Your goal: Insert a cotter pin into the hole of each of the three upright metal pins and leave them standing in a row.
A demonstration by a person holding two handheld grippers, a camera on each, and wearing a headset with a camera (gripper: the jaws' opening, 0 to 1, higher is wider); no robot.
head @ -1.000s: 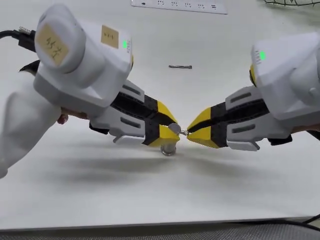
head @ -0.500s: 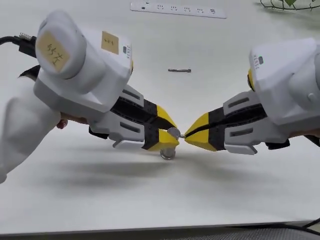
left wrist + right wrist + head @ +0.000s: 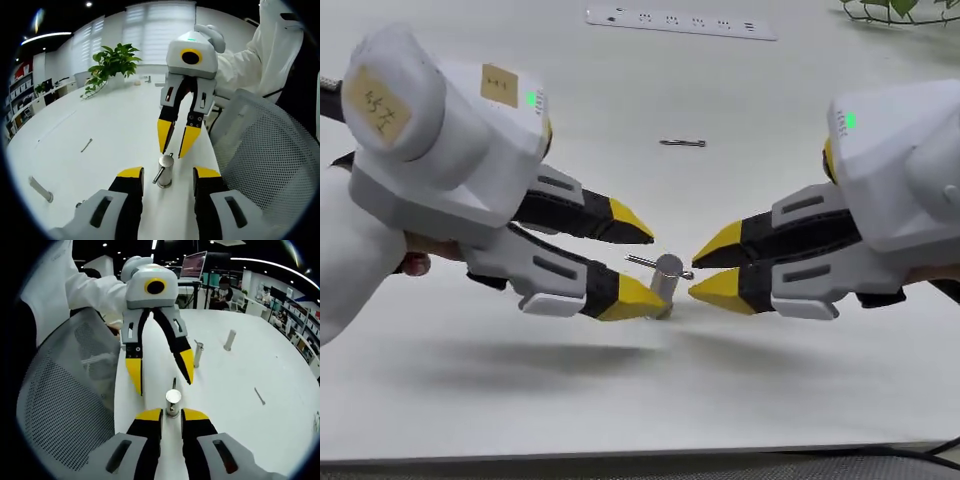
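At the near edge of the white workbench (image 3: 620, 400), two yellow-tipped grippers face each other across one upright metal pin (image 3: 667, 280). From 9 o'clock, the left gripper (image 3: 642, 263), held in a white-sleeved arm (image 3: 350, 270), spreads its jaws wide, with one tip above the pin's left side and the other low beside its base. A cotter pin (image 3: 640, 262) passes through the metal pin's head and juts out toward 9 o'clock. From 3 o'clock, the right gripper (image 3: 696, 274) keeps only a narrow gap between its jaws. Its tips sit just beside the pin's head, and whether they touch the cotter pin's end cannot be told.

Farther out at 12 o'clock, a loose cotter pin (image 3: 682, 143) lies flat on the bench, well apart from both grippers. Beyond it, a white power strip (image 3: 680, 22) lies near the far edge. The right gripper view shows a second metal pin (image 3: 198, 355) and a third metal pin (image 3: 229, 340) standing upright past the left gripper, toward 1 o'clock.
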